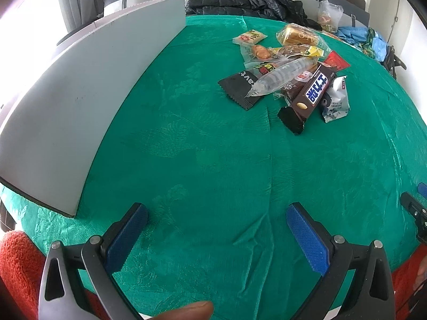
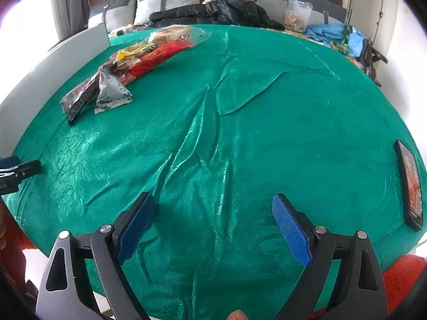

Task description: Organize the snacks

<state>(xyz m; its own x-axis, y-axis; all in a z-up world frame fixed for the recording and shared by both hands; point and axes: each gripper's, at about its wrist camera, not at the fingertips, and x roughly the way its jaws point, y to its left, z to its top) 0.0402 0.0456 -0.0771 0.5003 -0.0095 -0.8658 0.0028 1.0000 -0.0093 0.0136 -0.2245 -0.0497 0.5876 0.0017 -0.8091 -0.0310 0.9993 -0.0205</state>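
Both left gripper point(image 1: 216, 214) and right gripper point(image 2: 213, 205) jaws apart, empty, over green tabletop point(image 1: 200, 146); snack pile point(image 1: 291, 72) far, white board point(image 1: 80, 101) left, phone point(image 2: 409, 184) right.

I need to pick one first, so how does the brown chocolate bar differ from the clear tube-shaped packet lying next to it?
The brown chocolate bar has an opaque wrapper with bold blue-and-white lettering; the clear packet is see-through and shows ridged contents. The bar looks flat and rectangular, the packet rounded and tapering. Both lie in the same snack pile.
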